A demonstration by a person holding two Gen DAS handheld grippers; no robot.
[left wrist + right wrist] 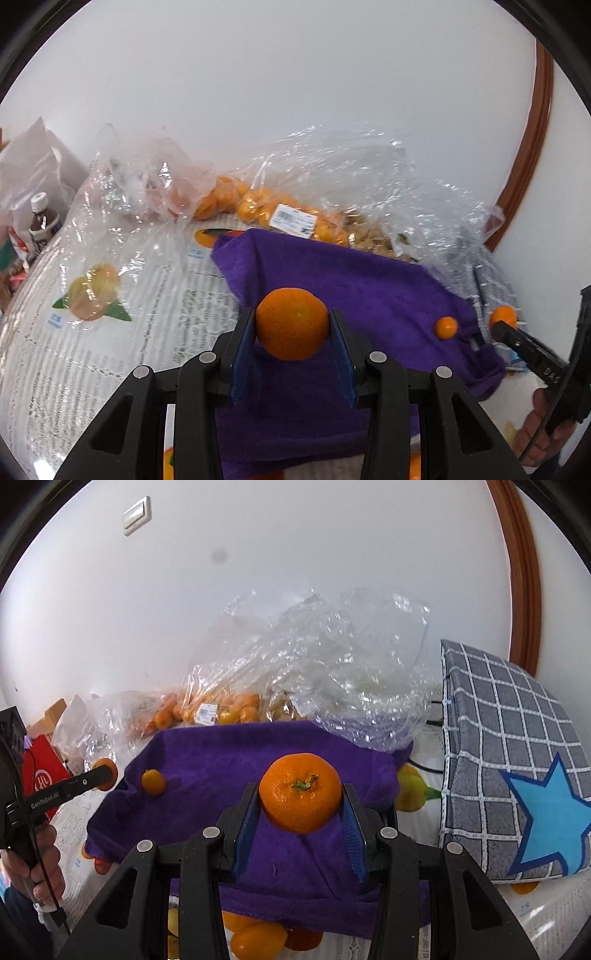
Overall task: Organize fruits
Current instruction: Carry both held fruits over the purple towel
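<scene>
My left gripper is shut on an orange and holds it above a purple towel. My right gripper is shut on a mandarin with a green stem above the same towel. A small kumquat lies on the towel; it also shows in the right wrist view. Clear bags of oranges lie behind the towel. Each gripper shows in the other's view, holding its fruit.
A patterned tablecloth with printed fruit covers the table. Crumpled clear plastic bags lie at the back by the white wall. A grey checked cushion with a blue star stands at right. A bottle stands far left.
</scene>
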